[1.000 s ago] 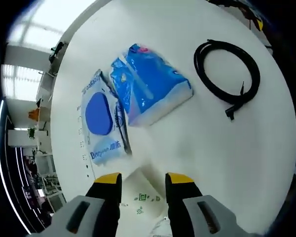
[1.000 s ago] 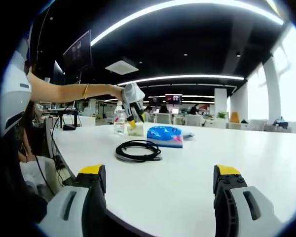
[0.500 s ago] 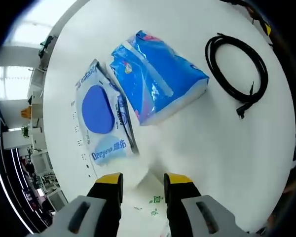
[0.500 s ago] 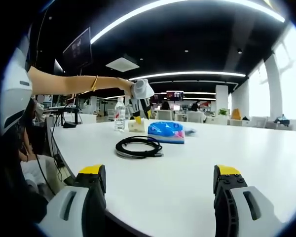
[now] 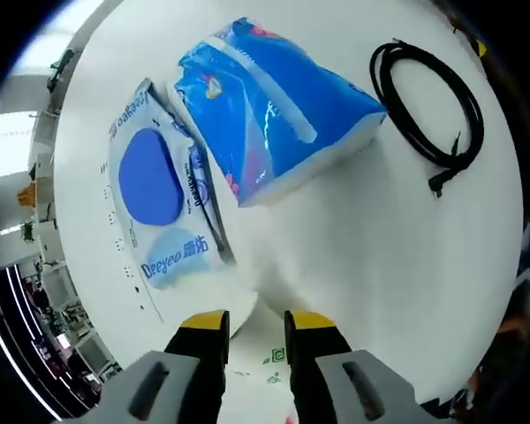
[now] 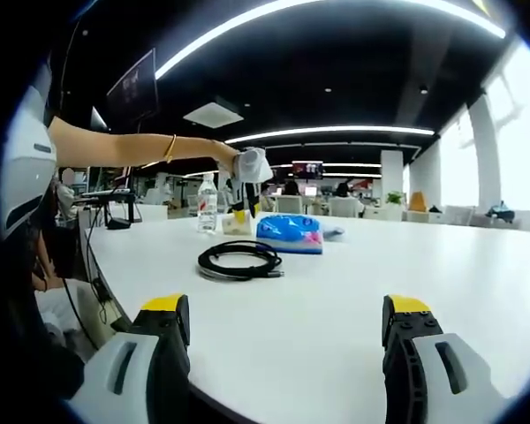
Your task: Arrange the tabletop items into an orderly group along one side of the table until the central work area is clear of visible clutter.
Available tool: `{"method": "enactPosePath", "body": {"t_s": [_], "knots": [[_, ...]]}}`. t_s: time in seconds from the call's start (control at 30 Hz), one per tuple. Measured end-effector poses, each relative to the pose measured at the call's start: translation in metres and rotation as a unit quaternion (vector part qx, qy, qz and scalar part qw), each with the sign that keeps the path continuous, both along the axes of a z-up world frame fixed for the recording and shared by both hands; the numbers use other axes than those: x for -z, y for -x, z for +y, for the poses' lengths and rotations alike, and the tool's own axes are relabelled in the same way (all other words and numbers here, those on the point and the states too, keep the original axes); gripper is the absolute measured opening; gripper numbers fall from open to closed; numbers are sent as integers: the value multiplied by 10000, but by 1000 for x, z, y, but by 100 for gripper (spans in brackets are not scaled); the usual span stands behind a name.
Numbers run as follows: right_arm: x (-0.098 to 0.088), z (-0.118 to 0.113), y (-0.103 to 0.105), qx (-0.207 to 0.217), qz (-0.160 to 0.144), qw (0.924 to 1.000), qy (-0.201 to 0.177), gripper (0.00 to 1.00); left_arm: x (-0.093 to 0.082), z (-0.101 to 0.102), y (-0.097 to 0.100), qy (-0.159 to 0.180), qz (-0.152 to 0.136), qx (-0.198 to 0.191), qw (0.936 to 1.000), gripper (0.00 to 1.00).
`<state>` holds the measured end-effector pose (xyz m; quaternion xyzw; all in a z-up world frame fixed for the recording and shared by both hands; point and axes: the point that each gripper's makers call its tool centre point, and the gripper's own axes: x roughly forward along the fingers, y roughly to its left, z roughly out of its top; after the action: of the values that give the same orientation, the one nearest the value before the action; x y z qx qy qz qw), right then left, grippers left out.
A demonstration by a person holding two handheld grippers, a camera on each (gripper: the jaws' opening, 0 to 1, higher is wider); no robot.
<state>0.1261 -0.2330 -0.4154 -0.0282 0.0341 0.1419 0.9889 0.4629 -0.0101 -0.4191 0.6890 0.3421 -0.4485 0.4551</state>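
Note:
My left gripper [image 5: 254, 322] looks down on the white table [image 5: 380, 265], its jaws shut on a small white box with green print [image 5: 263, 352]. Ahead of it lie a blue tissue pack [image 5: 274, 106], a flat wet-wipes pack [image 5: 155, 190] to its left, and a coiled black cable [image 5: 428, 102] to its right. In the right gripper view the left gripper [image 6: 239, 210] holds that box [image 6: 237, 226] down at the table beside a water bottle [image 6: 208, 203], behind the cable [image 6: 238, 261] and the tissue pack [image 6: 289, 232]. My right gripper [image 6: 283, 318] stands open over the near table with nothing in it.
A person's bare arm [image 6: 132, 150] reaches in from the left to the left gripper. The table edge [image 6: 115, 291] falls away at the near left. Office desks, chairs and people fill the far background. Bare tabletop [image 6: 353, 291] spreads to the right of the cable.
The left gripper has come down with the white box, from above the table to its surface beside the bottle, and its jaws have narrowed slightly. The right gripper has stayed put.

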Motion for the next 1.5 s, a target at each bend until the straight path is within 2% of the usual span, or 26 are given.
{"method": "enactPosePath", "body": {"t_s": [0.23,0.37,0.47,0.57,0.6,0.7,0.8,0.9,1.03,1.27,1.5], "knots": [[1,-4,-3,55,-11,10000,-13,87,10,3,0,-270,267,-153,9992,21],[1,-6,-4,68,-23,10000,-17,87,14,4,-3,-515,249,-159,9982,20],[0,-9,-4,109,-52,9999,-36,87,15,6,-2,-714,252,-173,9970,14],[0,-12,-5,159,-85,9998,-72,87,10,12,-10,-1169,-80,-19,9931,8],[0,-13,-5,169,-91,9998,-85,87,12,12,-9,-1212,-72,-16,9926,6],[1,-14,-5,183,-78,9998,-93,87,13,7,-8,-1098,-46,-55,9939,2],[2,-14,-4,181,-59,9998,-90,87,10,6,-12,-1081,-253,-84,9938,2],[2,-14,-3,182,-61,9998,-77,87,8,7,-6,-1015,-203,-117,9946,2],[0,-14,-3,190,-94,9997,-86,87,4,5,-9,-864,-319,-129,9957,2],[0,-12,0,179,-94,9998,-83,87,1,7,-5,-628,-323,-151,9974,1],[-4,-11,1,179,-138,9997,-72,87,-4,6,-2,-203,-327,-248,9990,1]]}}
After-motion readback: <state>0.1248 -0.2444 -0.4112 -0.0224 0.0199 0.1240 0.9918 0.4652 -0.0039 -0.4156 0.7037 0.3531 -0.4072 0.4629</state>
